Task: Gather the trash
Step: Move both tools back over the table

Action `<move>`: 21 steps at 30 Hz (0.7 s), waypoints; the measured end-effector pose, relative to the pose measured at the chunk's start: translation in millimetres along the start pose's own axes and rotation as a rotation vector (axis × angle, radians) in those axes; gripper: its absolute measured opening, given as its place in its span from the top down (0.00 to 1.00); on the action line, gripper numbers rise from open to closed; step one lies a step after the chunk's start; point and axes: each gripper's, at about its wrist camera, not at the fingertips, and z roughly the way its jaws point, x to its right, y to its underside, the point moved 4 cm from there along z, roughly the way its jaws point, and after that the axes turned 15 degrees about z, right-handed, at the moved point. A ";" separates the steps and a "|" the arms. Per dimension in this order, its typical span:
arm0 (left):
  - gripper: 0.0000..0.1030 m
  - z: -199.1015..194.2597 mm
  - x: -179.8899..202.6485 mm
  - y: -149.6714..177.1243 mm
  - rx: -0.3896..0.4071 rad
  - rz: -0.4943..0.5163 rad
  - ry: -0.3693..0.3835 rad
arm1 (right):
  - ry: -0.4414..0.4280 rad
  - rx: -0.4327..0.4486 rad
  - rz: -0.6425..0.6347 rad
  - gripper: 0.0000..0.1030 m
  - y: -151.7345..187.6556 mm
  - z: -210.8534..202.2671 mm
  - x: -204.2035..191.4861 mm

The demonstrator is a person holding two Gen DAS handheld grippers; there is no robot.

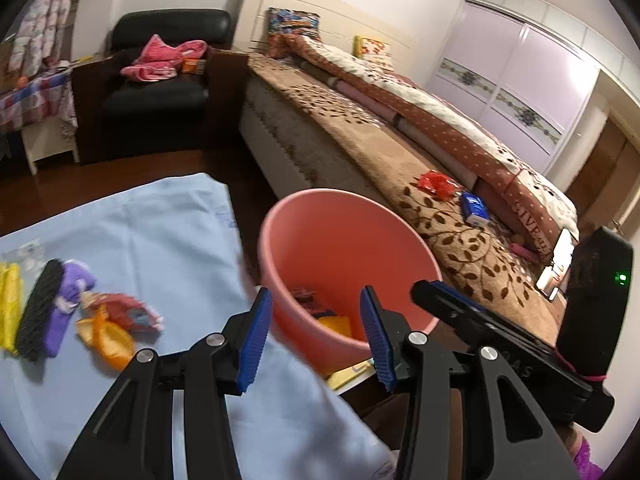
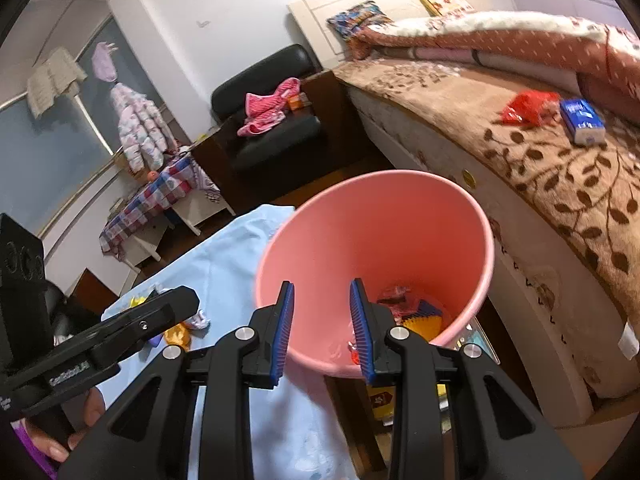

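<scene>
Room: a bedroom with a dark wood floor, a black armchair (image 1: 160, 80) at the far left carrying pink clothing (image 1: 160, 58), and pale sliding wardrobe doors (image 1: 516, 76) at the far right.
Bed: the bed (image 1: 360, 128) runs from the far headboard toward the near right, covered by a brown leaf-pattern blanket (image 2: 560, 168); a rolled quilt lies along its far side.
Bench: a low surface under a light blue cloth (image 1: 140, 232) sits near left, beside the bin.
Bin: a pink bin (image 1: 344, 216) stands upright between the bench and the bed, its mouth facing up and its long axis vertical; the rim looks tilted only through the fisheye.
Bin contents: a yellow piece (image 2: 428, 318) and a reddish wrapper (image 2: 396, 298) lie at the bottom.
Trash on the bed: a red wrapper (image 2: 528, 108) and, just right of it, a blue box (image 2: 582, 120) lying flat with its long axis running roughly far to near.
Trash on the bench: a yellow strip (image 1: 10, 304), a black brush-like strip (image 1: 40, 312) and a purple item (image 1: 66, 304) lie side by side, long axes running near to far; an orange and red crumpled wrapper (image 1: 112, 324) lies just right of them.
Left gripper: the left gripper (image 1: 316, 332) hovers over the near rim of the bin, fingers (image 1: 256, 336) wide apart and holding nothing.
Right gripper: the right gripper (image 2: 322, 328) hangs over the bin's mouth, fingers (image 2: 282, 328) at a moderate gap with nothing between them.
</scene>
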 end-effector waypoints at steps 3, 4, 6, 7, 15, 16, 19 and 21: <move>0.56 -12.3 -10.1 8.4 -0.001 -0.014 -0.036 | -0.015 0.001 -0.032 0.72 6.8 -4.2 -13.7; 0.56 -17.6 -13.9 11.8 0.002 -0.018 -0.048 | -0.023 0.001 -0.042 0.72 9.3 -5.2 -18.2; 0.56 -25.1 -19.6 17.1 0.005 -0.026 -0.065 | -0.038 -0.003 -0.055 0.72 13.9 -6.6 -25.4; 0.56 -28.4 -21.8 19.6 0.005 -0.030 -0.075 | -0.045 -0.006 -0.063 0.72 16.7 -6.5 -29.5; 0.56 -60.7 -51.2 44.6 0.021 -0.065 -0.157 | -0.084 -0.037 -0.119 0.72 39.3 -5.8 -56.3; 0.56 -63.8 -55.6 48.2 0.020 -0.074 -0.164 | -0.089 -0.044 -0.127 0.72 42.4 -5.1 -59.9; 0.56 -74.8 -73.5 61.7 0.017 -0.109 -0.190 | -0.097 -0.063 -0.149 0.72 49.8 -1.5 -68.4; 0.56 -79.8 -82.5 68.5 0.016 -0.128 -0.206 | -0.101 -0.077 -0.163 0.72 54.0 1.9 -73.3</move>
